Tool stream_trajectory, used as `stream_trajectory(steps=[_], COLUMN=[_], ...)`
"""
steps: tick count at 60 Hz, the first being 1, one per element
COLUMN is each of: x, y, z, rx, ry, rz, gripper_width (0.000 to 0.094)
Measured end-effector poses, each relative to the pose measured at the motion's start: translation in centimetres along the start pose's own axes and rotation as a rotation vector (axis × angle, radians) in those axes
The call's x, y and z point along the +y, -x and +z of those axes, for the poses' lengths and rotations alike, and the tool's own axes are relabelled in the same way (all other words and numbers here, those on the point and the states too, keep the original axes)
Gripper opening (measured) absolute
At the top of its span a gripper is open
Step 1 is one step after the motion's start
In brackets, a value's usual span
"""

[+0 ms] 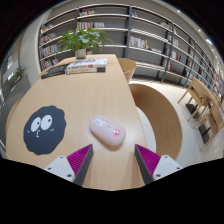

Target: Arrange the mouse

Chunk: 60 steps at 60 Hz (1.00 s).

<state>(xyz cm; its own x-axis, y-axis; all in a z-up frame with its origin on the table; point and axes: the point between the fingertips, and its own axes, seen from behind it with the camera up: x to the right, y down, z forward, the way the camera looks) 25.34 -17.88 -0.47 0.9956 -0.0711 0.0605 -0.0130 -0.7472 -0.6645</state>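
Pink mouse (107, 130) lies just ahead of tongs (111, 160) (spread apart).

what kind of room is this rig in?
Likely a library or reading room: tall bookshelves line the back wall, a potted plant and stacked books sit on the long wooden table.

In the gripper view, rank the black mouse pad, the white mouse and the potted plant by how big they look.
1. Black mouse pad, clearly the largest.
2. Potted plant and white mouse look alike; the plant stands far beyond the open jaws of the gripper, the mouse just ahead, so I won't rank them.
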Motion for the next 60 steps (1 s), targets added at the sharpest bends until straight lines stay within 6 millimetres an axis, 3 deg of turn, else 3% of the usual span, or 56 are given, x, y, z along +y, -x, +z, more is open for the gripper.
stream_trajectory(steps=[6,15,21,28,42,47,50,54,60], x=[-2.4,-4.5,-5.5,-6.3,-6.2,-6.4,-7.6,-11.3,-17.4], y=[-0.5,-0.8,-1.3,-0.9,-0.5,0.3,0.8,1.3,4.4], z=[2.1,4.7,5.3,6.2,6.1,5.8,4.7,2.5,-2.1], rx=[-0.03,-0.067,-0.073,-0.076,-0.052,-0.061,-0.048,-0.003,0.007], ry=[-0.003,0.003,0.005,-0.002,0.027,0.047,0.03,-0.027,-0.151], rz=[-0.009,-0.003,0.004,-0.002,0.009,0.051,0.046,0.047,0.078], gripper_width=[0.0843,0.0756,0.068,0.0515,0.0371,0.0331,0.033,0.0331,0.0331])
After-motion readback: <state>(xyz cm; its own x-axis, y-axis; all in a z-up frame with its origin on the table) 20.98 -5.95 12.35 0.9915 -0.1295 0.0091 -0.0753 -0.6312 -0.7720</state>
